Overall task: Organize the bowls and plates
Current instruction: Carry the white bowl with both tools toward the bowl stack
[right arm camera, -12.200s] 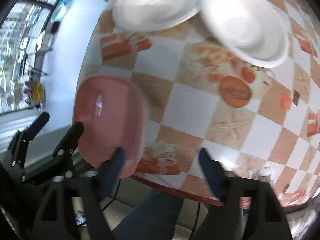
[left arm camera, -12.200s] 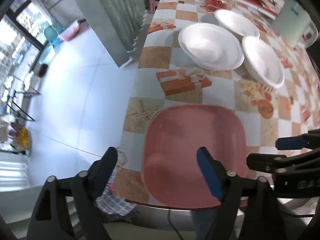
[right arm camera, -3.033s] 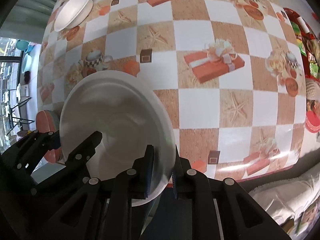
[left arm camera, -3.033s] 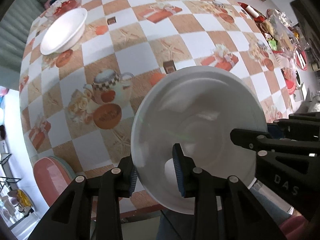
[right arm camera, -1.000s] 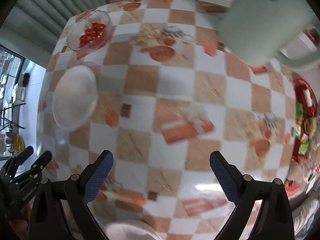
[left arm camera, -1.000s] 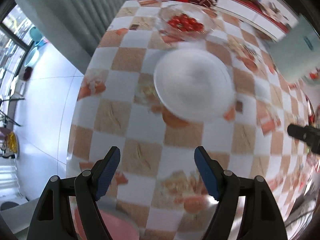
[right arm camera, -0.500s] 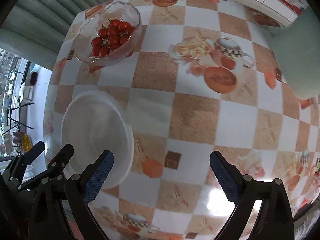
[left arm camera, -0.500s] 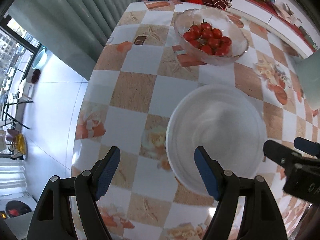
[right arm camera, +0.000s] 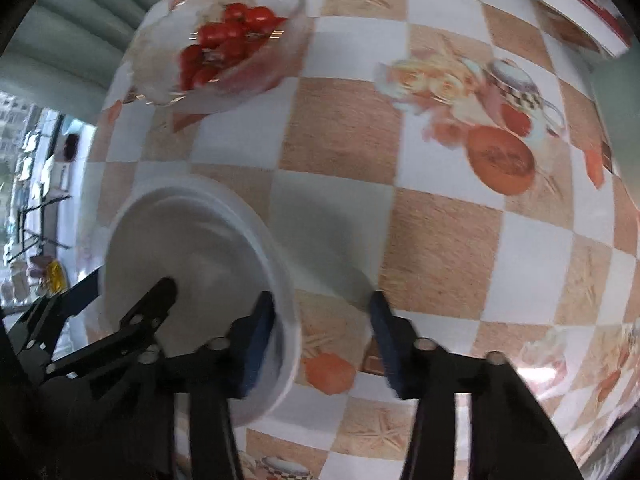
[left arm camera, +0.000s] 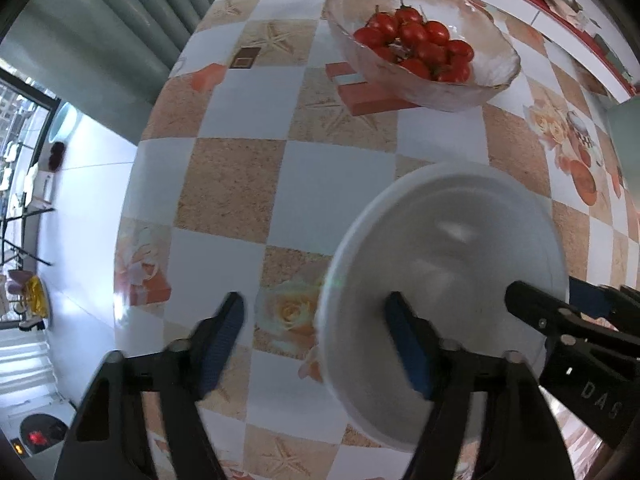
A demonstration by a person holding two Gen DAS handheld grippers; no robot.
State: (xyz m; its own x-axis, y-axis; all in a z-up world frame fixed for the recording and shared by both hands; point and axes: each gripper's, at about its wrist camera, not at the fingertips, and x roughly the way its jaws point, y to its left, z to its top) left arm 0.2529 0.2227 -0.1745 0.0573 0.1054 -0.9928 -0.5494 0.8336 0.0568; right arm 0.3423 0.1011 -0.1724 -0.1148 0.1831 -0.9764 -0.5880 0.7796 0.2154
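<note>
A white bowl sits on the checked tablecloth. My left gripper straddles the bowl's left rim, one finger inside the bowl and one outside over the cloth. Its jaws are closing, with gaps still showing between pads and rim. My right gripper straddles the opposite rim of the white bowl. Its inner finger is close against the wall and its outer finger stands clear of it. Its jaws are closing too. Each view shows the other gripper's black fingers reaching into the bowl.
A glass bowl of cherry tomatoes stands just beyond the white bowl, also visible as the glass bowl at the top left. A pale green jug stands at the right. The table edge drops to the floor on the left.
Both grippers have come down onto the white bowl and now straddle its rims. Their jaws have narrowed, the right ones markedly. The bowl looks much larger in both views.
</note>
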